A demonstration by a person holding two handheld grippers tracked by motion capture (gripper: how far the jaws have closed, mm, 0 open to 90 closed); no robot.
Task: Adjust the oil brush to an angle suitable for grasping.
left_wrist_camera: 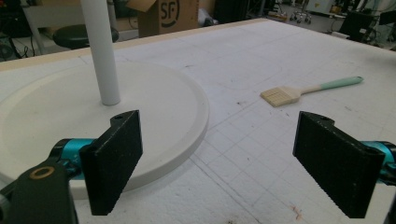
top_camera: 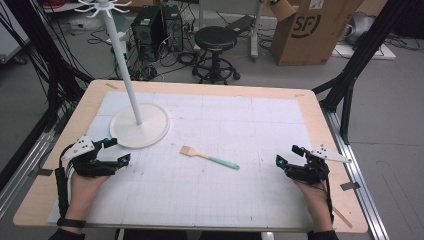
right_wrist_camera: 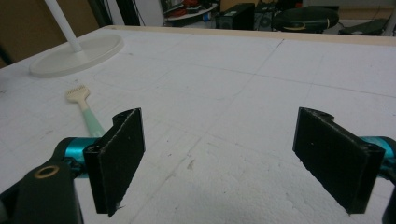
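A small brush with a cream head and a mint-green handle lies flat near the middle of the white mat; it also lies ahead to the right in the left gripper view and to the left in the right gripper view. A white stand with a round base and a thin pole rises at the back left, close in front of my left gripper. That gripper is open and empty. My right gripper rests at the right side of the mat, open, nothing between its jaws.
The wooden table carries a white gridded mat. Behind it on the floor stand a black stool, computer towers with cables, and a cardboard box. Black frame legs flank the table.
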